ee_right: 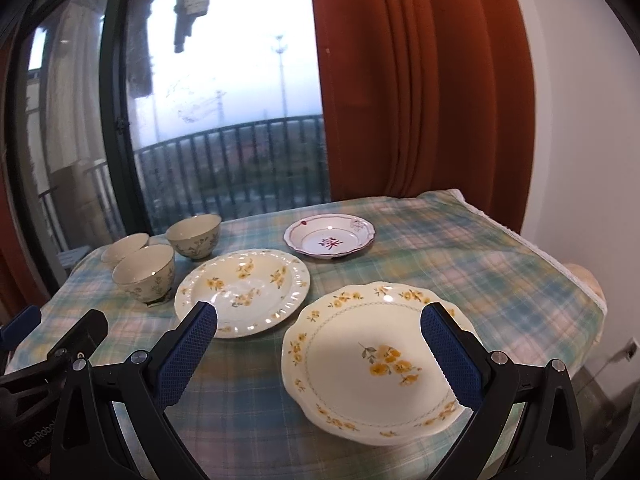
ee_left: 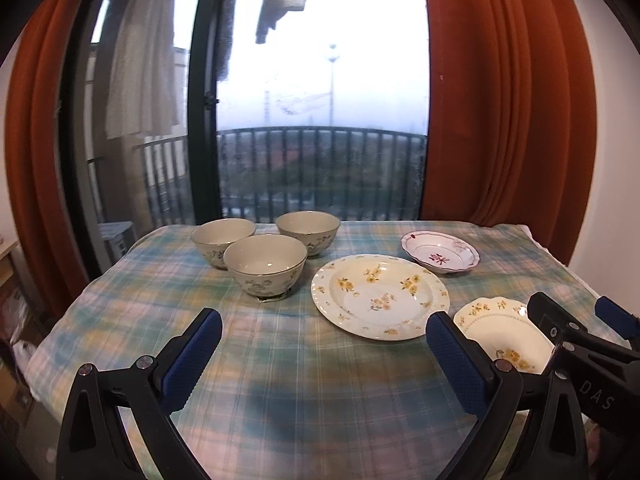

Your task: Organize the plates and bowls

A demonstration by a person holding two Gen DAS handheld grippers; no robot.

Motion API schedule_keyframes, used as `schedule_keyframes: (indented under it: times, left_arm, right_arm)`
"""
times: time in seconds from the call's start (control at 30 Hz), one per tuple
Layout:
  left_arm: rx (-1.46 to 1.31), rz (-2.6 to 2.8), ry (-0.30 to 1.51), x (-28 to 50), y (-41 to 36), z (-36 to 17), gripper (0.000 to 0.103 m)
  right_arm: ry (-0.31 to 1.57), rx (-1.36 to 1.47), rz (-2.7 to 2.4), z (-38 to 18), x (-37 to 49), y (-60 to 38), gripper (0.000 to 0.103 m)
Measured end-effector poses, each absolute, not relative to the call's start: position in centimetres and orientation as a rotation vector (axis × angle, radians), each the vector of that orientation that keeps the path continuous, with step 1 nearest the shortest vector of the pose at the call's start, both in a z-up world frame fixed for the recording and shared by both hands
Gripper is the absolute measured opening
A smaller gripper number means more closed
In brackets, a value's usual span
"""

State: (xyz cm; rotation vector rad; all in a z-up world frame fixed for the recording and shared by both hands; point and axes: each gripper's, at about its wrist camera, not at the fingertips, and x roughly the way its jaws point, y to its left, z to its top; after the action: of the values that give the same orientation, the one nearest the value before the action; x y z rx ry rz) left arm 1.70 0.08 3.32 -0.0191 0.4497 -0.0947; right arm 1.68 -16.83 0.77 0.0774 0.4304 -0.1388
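Three cream floral bowls stand together at the back left of the table: a near bowl, a far-left bowl and a far-right bowl. To their right lies a large yellow-flowered plate. Behind it sits a small red-patterned dish. A scalloped yellow-flowered plate lies near the front right. My left gripper is open above bare cloth. My right gripper is open, hovering over the scalloped plate's left part.
A plaid cloth covers the table, whose edges drop off at left, right and front. Orange curtains and a glass balcony door stand right behind the table. A white wall is to the right.
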Motion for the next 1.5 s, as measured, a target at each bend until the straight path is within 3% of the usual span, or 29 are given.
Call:
schedule_keyframes:
  times: [0.8,1.5]
  left_arm:
    - [-0.033,0.026,0.444,-1.3,-3.6,4.6,0.103]
    - [-0.002,-0.088,0.508,3.7,-4.3,1.9,0.1]
  right_arm:
    - [0.379,0.04,-0.019,2.3,0.8,-20.7,0.103]
    - [0.456,0.065,-0.115,-0.2,4.0,-20.7,0.103]
